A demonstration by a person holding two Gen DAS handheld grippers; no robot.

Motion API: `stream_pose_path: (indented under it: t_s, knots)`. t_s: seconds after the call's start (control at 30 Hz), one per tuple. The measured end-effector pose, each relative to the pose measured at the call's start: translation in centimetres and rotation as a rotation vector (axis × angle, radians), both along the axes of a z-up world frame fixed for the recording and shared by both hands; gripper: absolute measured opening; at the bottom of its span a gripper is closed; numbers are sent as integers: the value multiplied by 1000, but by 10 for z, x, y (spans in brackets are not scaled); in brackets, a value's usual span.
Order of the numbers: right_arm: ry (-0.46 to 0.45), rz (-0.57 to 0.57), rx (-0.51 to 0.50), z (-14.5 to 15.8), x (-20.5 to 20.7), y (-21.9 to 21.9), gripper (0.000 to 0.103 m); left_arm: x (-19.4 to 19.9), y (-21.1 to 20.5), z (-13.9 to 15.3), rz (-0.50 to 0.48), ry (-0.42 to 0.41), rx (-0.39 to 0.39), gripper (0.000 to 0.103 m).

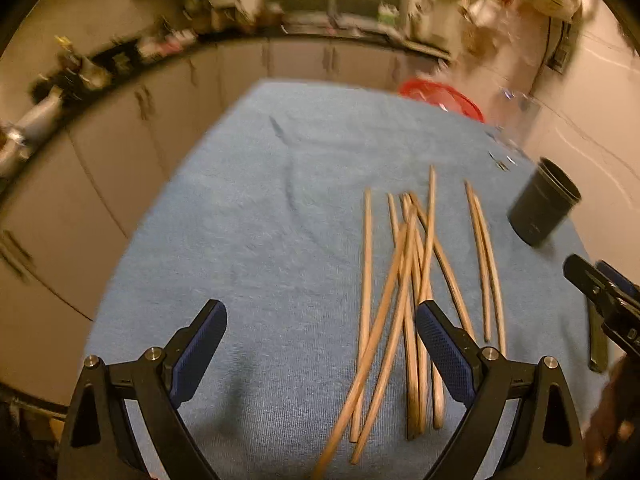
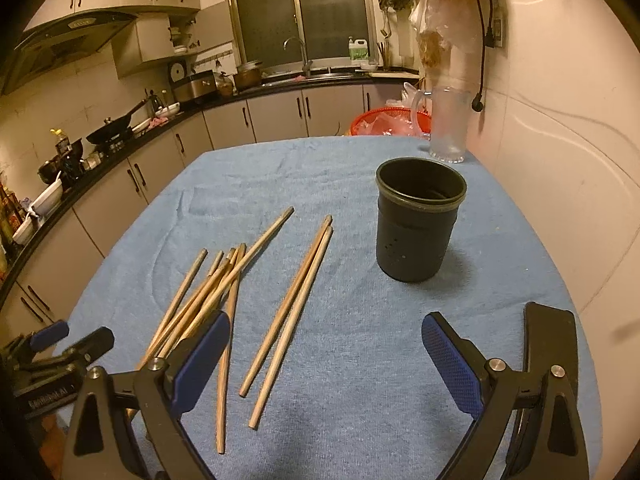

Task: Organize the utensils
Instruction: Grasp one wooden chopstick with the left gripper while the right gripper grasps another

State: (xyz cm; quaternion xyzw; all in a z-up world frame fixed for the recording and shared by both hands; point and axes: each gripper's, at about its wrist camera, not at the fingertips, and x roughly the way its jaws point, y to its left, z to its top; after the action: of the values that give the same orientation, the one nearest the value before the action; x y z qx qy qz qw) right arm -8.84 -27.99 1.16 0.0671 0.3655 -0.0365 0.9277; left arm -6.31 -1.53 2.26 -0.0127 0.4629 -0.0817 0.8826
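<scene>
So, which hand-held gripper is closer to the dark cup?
Right. The right hand-held gripper is open just in front of the dark cup; the left hand-held gripper, also open, sits over the chopstick pile, farther left.

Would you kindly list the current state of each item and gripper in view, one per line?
Left gripper: open, holding nothing.
Right gripper: open, holding nothing.
Dark cup: upright, no chopsticks in it.
Crossed chopsticks: lying loose in a pile on the blue cloth.
Chopstick pair: lying side by side, apart from the pile.
Glass mug: upright.
</scene>
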Motion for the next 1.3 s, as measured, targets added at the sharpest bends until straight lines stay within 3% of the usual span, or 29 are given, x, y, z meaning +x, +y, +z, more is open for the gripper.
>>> stream_pose_path:
  t_s: [0.07,0.2,0.27,0.4,0.43,0.5,0.7,0.77,0.9,1.03,1.2,1.27,1.3]
  knots:
    - [13,4,0,-2,3,-1,88,9,3,-5,-44,55,-26,95]
    - [45,15,38,-5,11,-4,77,33,-2,-14,-129,159,-48,65]
    - [54,22,44,-6,14,-5,74,49,-7,-17,-163,215,-82,61]
    - [51,15,68,-2,14,-9,73,79,-26,-15,-208,216,-49,58]
    - [47,9,69,-1,13,-10,73,86,-32,-15,-214,224,-35,49]
    - [44,-4,65,0,11,-13,73,100,-42,-20,-216,244,-23,41]
    - [45,-21,73,3,9,-21,73,139,-64,-39,-226,285,28,36]
    - [46,-24,73,4,10,-22,73,145,-69,-38,-229,264,52,35]
    - [58,-10,103,7,17,-22,73,157,-73,-41,-188,242,127,9]
    - [68,35,126,16,32,-13,73,161,-44,-39,-119,244,121,9]
    - [175,92,207,15,85,2,73,160,-16,-38,-63,235,120,9]
    - [233,76,211,8,113,7,56,159,-11,-39,-65,229,109,9]
    - [276,66,244,2,132,9,56,159,-9,-39,-69,229,106,10]
